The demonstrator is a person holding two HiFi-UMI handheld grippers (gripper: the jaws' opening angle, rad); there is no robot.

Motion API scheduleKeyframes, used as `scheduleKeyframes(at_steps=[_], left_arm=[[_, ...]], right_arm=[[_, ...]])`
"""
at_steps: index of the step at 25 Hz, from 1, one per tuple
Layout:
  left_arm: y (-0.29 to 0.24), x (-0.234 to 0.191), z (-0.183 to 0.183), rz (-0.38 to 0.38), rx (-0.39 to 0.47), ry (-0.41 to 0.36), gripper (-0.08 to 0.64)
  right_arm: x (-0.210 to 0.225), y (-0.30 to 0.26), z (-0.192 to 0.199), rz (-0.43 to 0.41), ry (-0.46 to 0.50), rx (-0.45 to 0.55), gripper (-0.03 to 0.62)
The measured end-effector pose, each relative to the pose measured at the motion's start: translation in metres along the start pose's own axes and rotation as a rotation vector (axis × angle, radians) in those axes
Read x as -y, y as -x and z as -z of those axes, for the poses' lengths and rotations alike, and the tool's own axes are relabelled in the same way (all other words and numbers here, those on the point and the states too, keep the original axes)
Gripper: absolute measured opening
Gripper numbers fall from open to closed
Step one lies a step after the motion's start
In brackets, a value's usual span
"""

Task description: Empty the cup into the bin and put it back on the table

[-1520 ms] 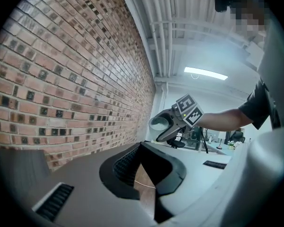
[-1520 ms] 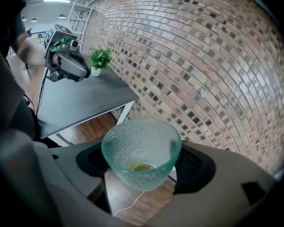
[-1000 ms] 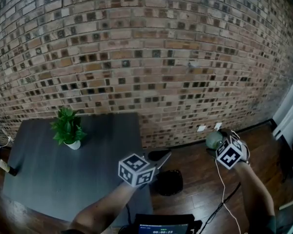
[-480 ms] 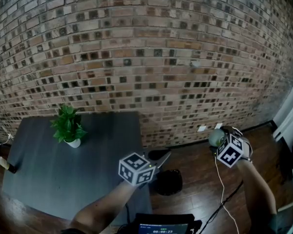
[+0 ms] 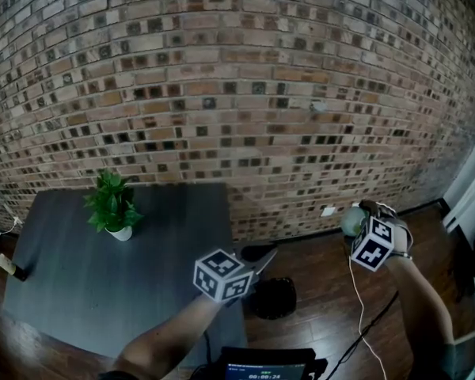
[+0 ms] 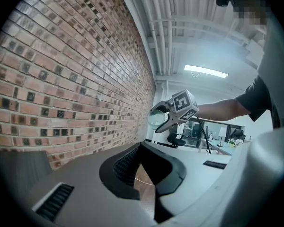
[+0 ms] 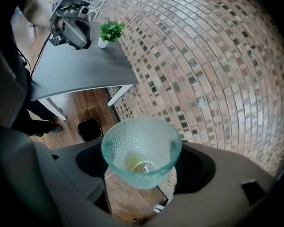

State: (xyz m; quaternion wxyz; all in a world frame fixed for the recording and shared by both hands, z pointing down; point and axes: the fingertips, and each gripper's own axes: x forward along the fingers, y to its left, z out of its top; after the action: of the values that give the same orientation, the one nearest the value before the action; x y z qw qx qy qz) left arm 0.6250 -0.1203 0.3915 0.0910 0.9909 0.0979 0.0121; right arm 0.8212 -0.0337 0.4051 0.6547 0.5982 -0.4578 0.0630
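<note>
Cup, pale green pebbled glass, is clamped between the fingers of the right gripper. It is held in the air beyond the bench's right edge, close to the brick wall and off to one side of the bin. A yellowish patch shows at its bottom.

The wall fills the whole background, above a wooden floor. The dark grey bench stands against the wall. The black bin sits on the floor just beside the bench's front right corner. A potted plant stands toward the bench's back edge, left of middle. The left gripper hovers by the front right corner, its fingers parted with only floor showing between them.
</note>
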Motion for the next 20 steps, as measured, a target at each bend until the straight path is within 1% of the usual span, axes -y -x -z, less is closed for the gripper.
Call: scheduleKeyframes(at_steps=[6,10,14,17,20], left_arm=[[0.003,-0.007,0.004,-0.012,0.0,0.017,-0.009],[0.001,-0.006,0.005,0.003,-0.005,0.017,-0.009],[0.002,-0.006,-0.001,-0.005,0.009,0.022,-0.009],[0.0,-0.001,-0.007,0.016,0.017,0.012,-0.009],[0.0,-0.004,-0.009,0.012,0.021,0.015,-0.009]], right_arm=[[0.009,0.004,-0.01,0.037,0.038,-0.014,0.396],[0.011,0.004,-0.008,0.042,0.058,-0.025,0.396],[0.014,0.004,-0.013,0.053,0.08,-0.023,0.396],[0.017,0.004,-0.016,0.071,0.113,-0.033,0.396],[0.019,0.007,-0.02,0.09,0.141,-0.034,0.396]])
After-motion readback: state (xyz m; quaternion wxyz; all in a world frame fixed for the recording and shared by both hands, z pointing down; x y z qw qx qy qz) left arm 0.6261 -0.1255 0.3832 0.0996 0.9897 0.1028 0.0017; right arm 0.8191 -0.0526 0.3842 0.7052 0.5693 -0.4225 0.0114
